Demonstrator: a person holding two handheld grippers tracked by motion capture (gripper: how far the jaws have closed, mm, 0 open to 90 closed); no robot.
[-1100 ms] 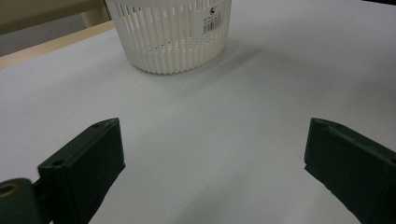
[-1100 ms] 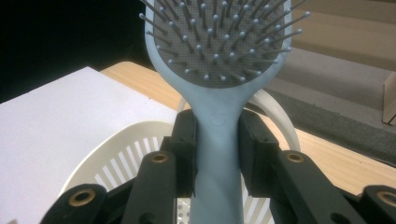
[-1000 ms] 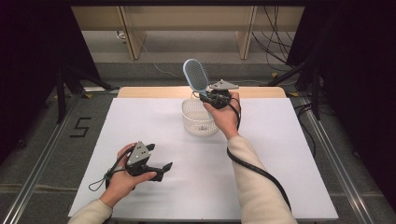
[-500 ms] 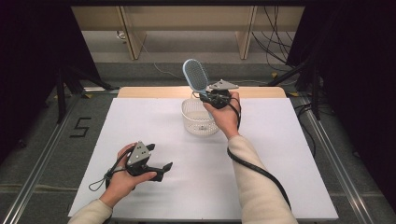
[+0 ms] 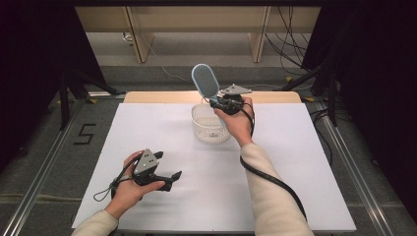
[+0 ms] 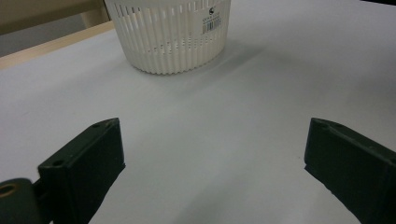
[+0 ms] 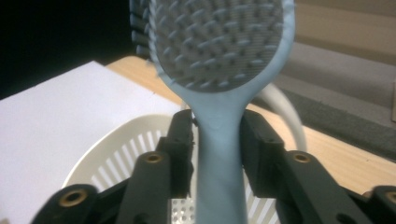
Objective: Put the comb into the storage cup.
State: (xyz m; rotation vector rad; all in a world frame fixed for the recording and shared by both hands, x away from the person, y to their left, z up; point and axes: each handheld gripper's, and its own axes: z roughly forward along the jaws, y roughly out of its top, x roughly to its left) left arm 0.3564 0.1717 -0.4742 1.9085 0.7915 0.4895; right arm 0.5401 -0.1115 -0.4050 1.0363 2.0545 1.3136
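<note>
Brush (image 5: 205, 82): it stands raised over the basket (image 5: 210, 123), head up and tilted toward the far left, gripped by its handle in the right gripper (image 5: 220, 104). The basket sits on the white sheet (image 5: 305, 162) near the far edge of the table (image 5: 275, 97), a little left of the sheet's middle line. A strip of bare wood shows behind the sheet. Around the basket the sheet lies open on every side, with wide bare stretches to the left, right and near side. The left gripper (image 5: 169, 181) rests low on the sheet toward the near left corner, well apart from the basket, its jaws spread wide with nothing between them; in the left gripper view bare sheet runs from the jaws up to the basket wall (image 6: 170, 35).

The brush is pale blue, with an oval head covered in short bristles on a grey pad and a smooth, narrow handle. In the right gripper view the head (image 7: 217, 39) rises above the jaws while the handle (image 7: 219, 158) runs down between them.

The right gripper's two black fingers (image 7: 180, 149) press the handle from both sides just below the neck, closed tight on it. The basket rim (image 7: 107, 140) curves directly beneath the jaws, its slotted wall white.
</note>
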